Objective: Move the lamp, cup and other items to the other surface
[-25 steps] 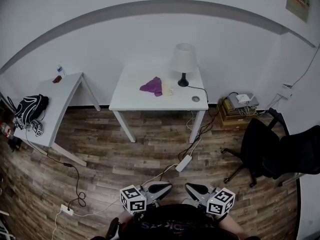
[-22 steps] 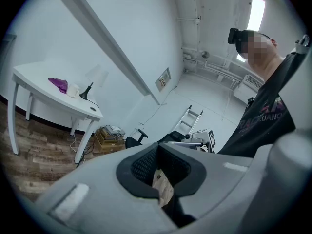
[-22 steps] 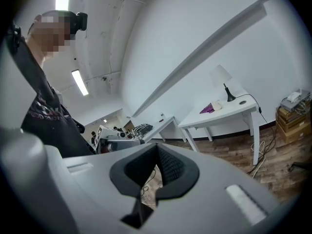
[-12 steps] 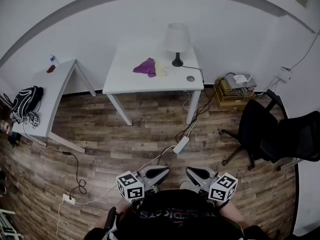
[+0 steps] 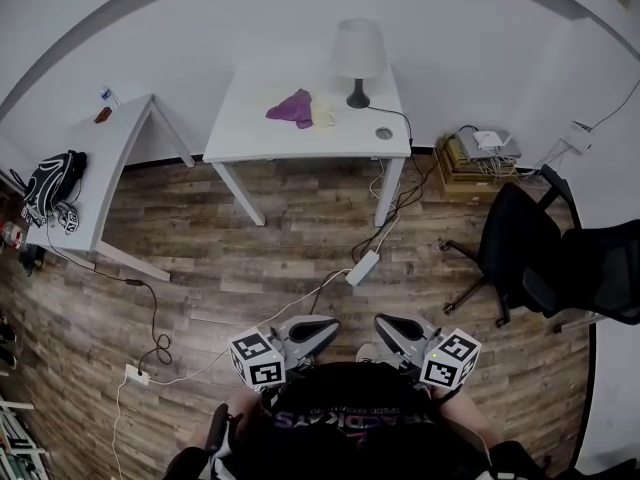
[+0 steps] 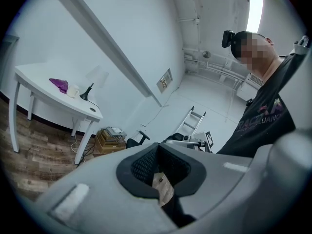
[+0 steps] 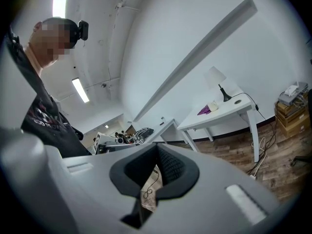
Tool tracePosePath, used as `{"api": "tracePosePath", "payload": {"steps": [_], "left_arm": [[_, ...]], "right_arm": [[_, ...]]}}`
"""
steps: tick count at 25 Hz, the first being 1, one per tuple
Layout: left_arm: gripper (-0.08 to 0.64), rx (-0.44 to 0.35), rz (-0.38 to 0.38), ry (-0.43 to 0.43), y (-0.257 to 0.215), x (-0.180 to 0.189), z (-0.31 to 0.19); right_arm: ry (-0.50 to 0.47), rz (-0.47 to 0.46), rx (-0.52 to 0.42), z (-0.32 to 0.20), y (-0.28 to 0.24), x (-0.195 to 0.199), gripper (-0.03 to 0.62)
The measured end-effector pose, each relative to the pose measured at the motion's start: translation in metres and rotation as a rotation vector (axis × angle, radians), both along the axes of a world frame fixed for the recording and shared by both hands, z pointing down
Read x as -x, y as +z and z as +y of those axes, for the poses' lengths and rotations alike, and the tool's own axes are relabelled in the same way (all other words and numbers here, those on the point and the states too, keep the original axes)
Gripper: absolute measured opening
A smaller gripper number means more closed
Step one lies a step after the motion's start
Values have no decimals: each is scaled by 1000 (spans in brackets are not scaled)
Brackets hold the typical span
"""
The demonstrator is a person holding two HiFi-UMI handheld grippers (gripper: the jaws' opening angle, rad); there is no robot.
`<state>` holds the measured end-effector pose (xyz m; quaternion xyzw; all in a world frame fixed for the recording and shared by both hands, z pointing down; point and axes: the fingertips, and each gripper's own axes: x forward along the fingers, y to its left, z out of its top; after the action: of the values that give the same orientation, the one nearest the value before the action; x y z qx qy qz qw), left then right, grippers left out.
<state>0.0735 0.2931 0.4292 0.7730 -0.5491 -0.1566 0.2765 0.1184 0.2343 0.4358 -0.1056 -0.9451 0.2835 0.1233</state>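
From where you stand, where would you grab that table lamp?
Probably the lamp by its thin dark stem, under the shade, coming level from the table's front edge: the shade is too wide, the base low and flat.

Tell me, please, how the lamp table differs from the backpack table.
The lamp table bears a lamp, purple cloth and cup; the backpack table bears a backpack. The lamp table faces the person squarely; the backpack table stands left of it, angled. Both are white.

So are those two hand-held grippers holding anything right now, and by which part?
Nothing. The left hand-held gripper and right hand-held gripper are both shut and empty; the lamp and cup stand on the far table.
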Motion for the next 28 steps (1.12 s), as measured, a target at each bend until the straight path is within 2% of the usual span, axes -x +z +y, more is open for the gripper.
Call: {"api": "tracePosePath", "payload": {"steps": [4,10,17,28], "left_arm": [[1,6,-3,-22,6,-6,-5],[0,64,26,-106,14,-6,-12],[0,95,16,-151,16,-13,-31],[0,135,24,-254,23,2,-35]], "right_arm": [[-15,3,25,-10,5,-5,5],[-52,6,51,-22,12,-6,5],[-74,-5,87,-46,14,-9,5],[-86,6,138,-64,25,-3,5]]}}
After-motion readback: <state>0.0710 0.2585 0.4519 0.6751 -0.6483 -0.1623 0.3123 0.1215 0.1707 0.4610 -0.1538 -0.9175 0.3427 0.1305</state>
